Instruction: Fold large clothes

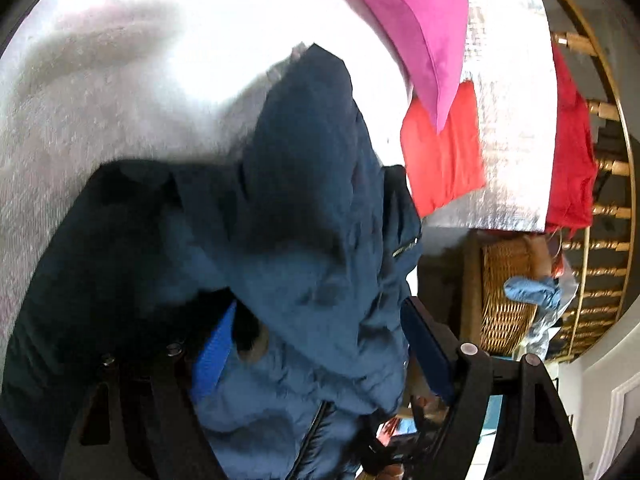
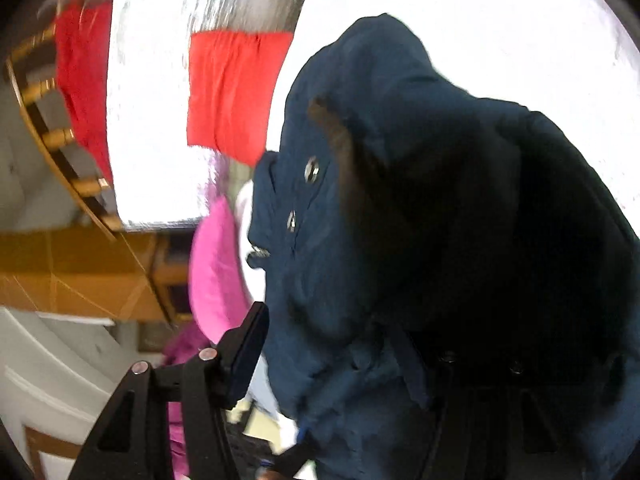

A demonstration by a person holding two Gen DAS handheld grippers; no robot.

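Note:
A navy blue padded jacket (image 1: 304,216) with a zip and a hood fills the left wrist view, hanging over the white bed cover (image 1: 120,80). My left gripper (image 1: 316,344) has the jacket fabric bunched between its blue-padded fingers (image 1: 212,352). In the right wrist view the same jacket (image 2: 400,220) with metal snaps drapes over my right gripper (image 2: 340,360). Its left finger (image 2: 248,356) shows and its right finger is hidden under the fabric.
A pink pillow (image 1: 416,28) and a red cloth (image 1: 440,152) lie on the bed. A wicker basket (image 1: 508,292) and a wooden railing (image 1: 600,200) with a red garment (image 1: 568,152) stand to the right. A silver panel (image 2: 156,120) shows behind.

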